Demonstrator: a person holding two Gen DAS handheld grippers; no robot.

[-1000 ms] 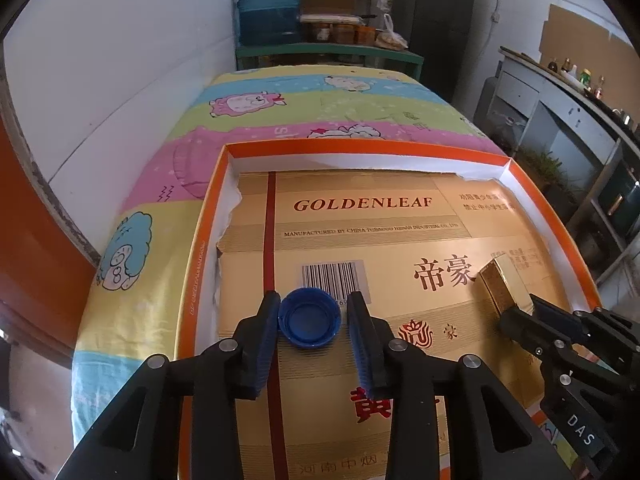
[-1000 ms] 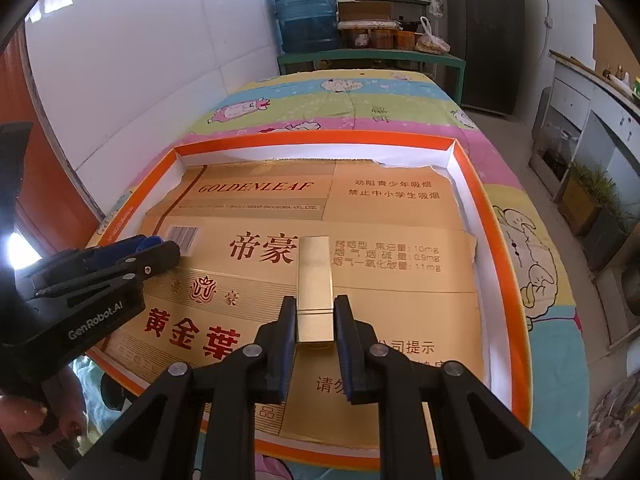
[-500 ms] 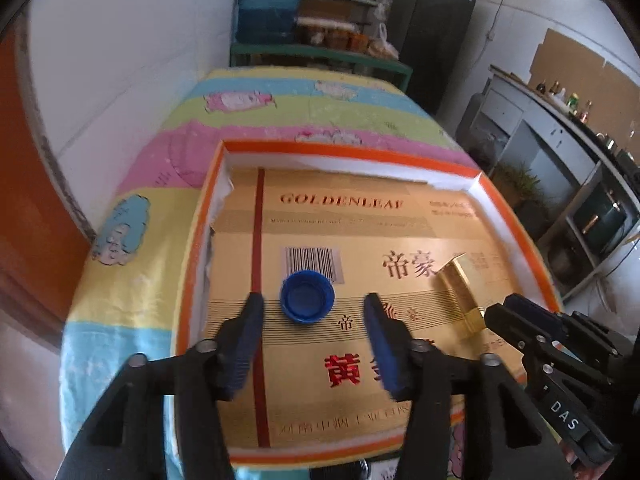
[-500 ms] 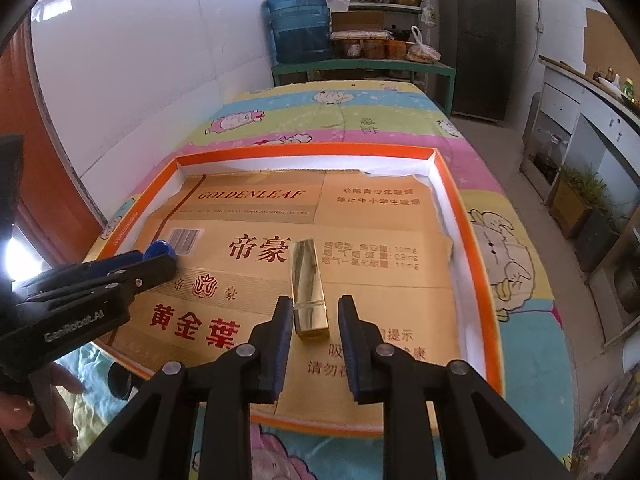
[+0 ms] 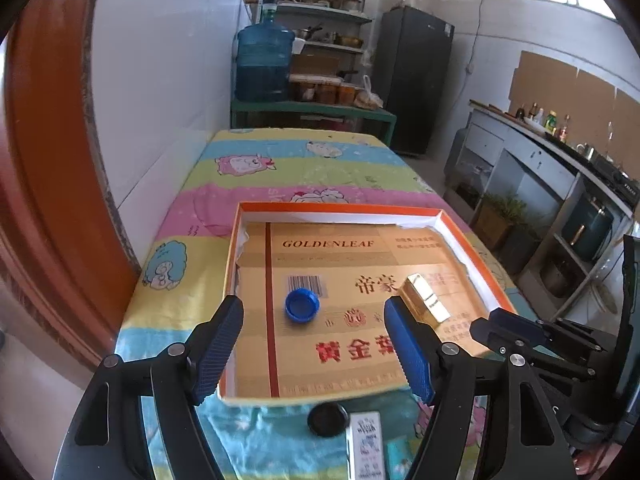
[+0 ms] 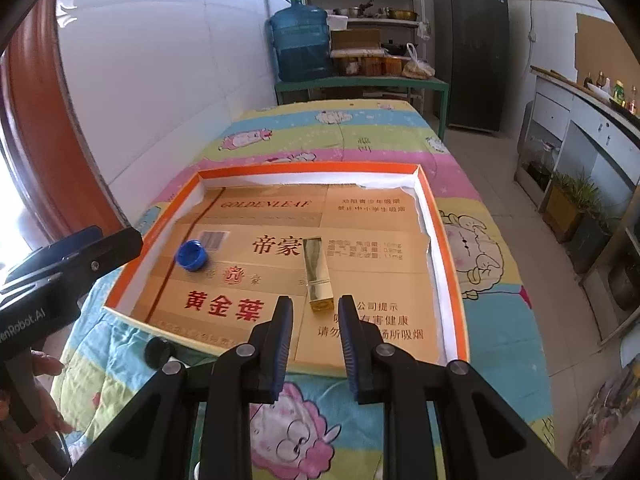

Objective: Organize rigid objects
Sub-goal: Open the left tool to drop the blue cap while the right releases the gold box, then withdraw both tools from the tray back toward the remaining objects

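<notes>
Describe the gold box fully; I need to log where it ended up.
The gold box is a slim, shiny metallic-looking bar with a seam near its near end. It lies flat on the printed cardboard lining the orange tray, right of the blue cap, long axis running away from the right gripper. Nothing grips it: the right gripper's jaws stand apart just short of its near end, and only the cardboard touches it.

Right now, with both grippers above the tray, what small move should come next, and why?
Probably bring the left gripper back toward the black round piece lying outside the tray. Its jaws have just been opening; blue cap and gold box already lie inside.
</notes>
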